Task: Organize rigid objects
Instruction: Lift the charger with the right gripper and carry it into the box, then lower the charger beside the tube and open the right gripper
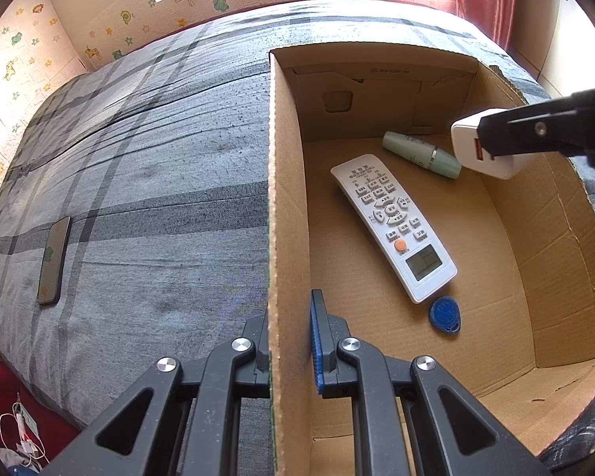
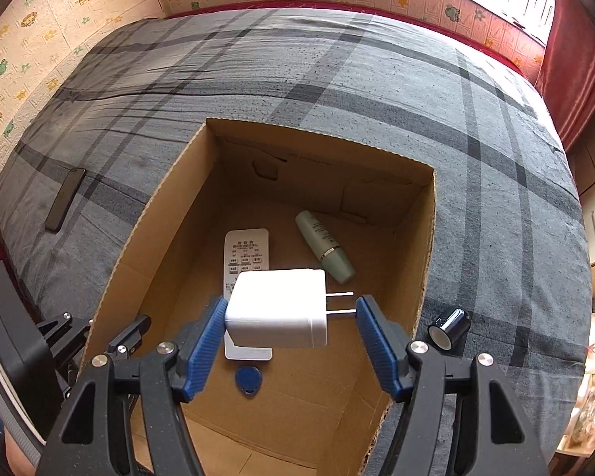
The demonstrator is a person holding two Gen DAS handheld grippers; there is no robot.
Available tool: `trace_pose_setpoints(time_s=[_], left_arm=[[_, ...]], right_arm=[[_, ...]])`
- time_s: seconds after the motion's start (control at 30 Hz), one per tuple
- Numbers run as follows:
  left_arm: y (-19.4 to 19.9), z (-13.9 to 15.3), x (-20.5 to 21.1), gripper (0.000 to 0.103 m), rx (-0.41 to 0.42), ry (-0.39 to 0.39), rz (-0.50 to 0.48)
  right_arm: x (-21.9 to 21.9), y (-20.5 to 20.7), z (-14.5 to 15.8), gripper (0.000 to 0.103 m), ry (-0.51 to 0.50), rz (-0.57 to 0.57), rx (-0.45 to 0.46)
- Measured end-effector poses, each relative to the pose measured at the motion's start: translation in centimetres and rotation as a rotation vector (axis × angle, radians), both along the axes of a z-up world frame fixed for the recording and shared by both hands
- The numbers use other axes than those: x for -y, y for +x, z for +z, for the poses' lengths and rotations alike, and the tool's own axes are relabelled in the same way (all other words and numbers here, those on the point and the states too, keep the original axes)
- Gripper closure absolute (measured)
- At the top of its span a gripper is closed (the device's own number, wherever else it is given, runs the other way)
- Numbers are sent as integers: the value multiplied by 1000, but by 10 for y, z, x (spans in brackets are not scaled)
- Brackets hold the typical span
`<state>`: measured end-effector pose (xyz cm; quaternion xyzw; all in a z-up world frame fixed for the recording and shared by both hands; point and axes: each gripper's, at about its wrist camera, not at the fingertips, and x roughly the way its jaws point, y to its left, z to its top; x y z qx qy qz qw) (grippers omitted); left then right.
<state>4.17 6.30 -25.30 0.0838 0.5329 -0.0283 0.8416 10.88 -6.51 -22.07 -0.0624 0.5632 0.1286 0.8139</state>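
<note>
An open cardboard box [image 1: 285, 198] [image 2: 166, 214] sits on a grey plaid bed. Inside lie a white remote [image 1: 392, 226] [image 2: 246, 250], a pale green bottle [image 1: 420, 154] [image 2: 325, 246] and a blue key fob [image 1: 444, 315] [image 2: 249, 380]. My left gripper [image 1: 289, 341] is shut on the box's left wall, one finger on each side. My right gripper [image 2: 289, 329] [image 1: 543, 131] holds a white charger plug [image 2: 277, 309] [image 1: 480, 146] above the box, its prongs against the right pad [image 2: 377, 337].
A dark phone [image 1: 53, 261] [image 2: 65, 198] lies on the bed left of the box. A small black cylinder [image 2: 448, 327] lies on the bed right of the box. Cables [image 1: 23, 432] lie on the floor at lower left.
</note>
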Motion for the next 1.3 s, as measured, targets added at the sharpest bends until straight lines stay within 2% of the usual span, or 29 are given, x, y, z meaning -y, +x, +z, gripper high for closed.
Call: trace_pose_setpoints(time_s=[0.43, 1.03, 1.3], left_arm=[[1, 0, -2, 90, -2, -4, -6], [2, -1, -4, 90, -5, -5, -2], [2, 0, -3, 90, -5, -5, -3]], right_arm=[[-18, 27, -53, 32, -132, -11, -71], [-23, 41, -68, 32, -154, -7, -108], [-23, 44, -60, 32, -137, -4, -69]])
